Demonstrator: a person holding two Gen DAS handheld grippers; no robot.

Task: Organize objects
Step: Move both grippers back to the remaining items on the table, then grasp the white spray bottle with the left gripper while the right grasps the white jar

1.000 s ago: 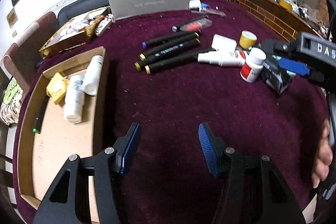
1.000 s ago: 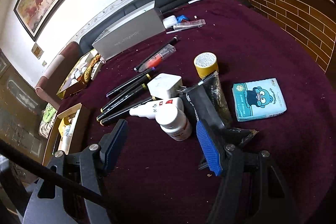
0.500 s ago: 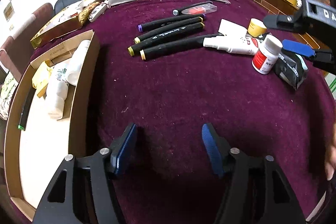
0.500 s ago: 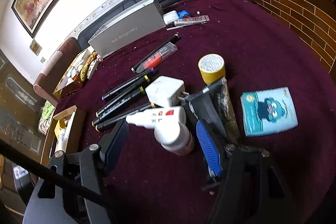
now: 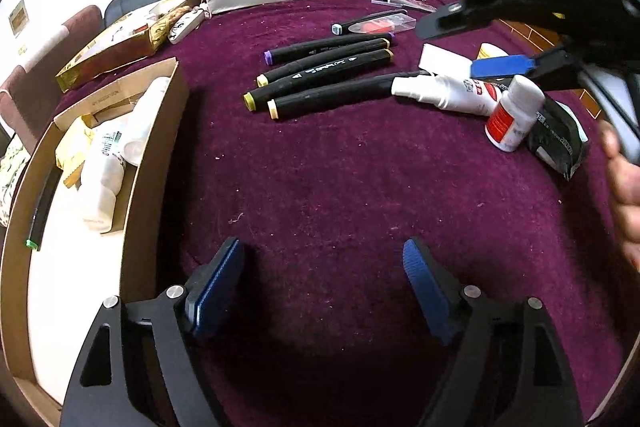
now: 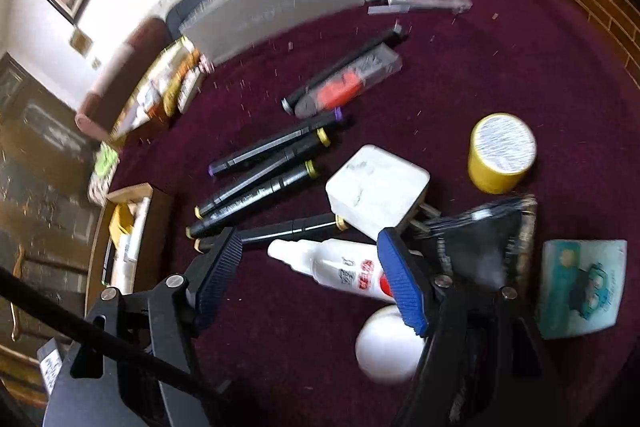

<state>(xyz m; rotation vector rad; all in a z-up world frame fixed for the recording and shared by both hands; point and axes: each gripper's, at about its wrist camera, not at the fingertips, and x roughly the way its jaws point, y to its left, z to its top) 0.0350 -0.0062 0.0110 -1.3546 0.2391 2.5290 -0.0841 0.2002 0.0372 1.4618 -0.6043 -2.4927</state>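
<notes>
Clear cloth under your left gripper (image 5: 322, 277), clutter under your right.
Left lane: cardboard box (image 5: 160, 131) wall beside it, markers (image 5: 320, 75) ahead. Right: spray bottle (image 6: 340, 269), white-capped bottle (image 6: 390, 343) and charger (image 6: 376, 187) block.

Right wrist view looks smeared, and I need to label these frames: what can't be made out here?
- Silver box: lettering lost to motion blur in the right wrist view.
- Small white bottle: its label is hidden beneath its cap.
- Black pouch: the right gripper partly covers it in the left wrist view.
</notes>
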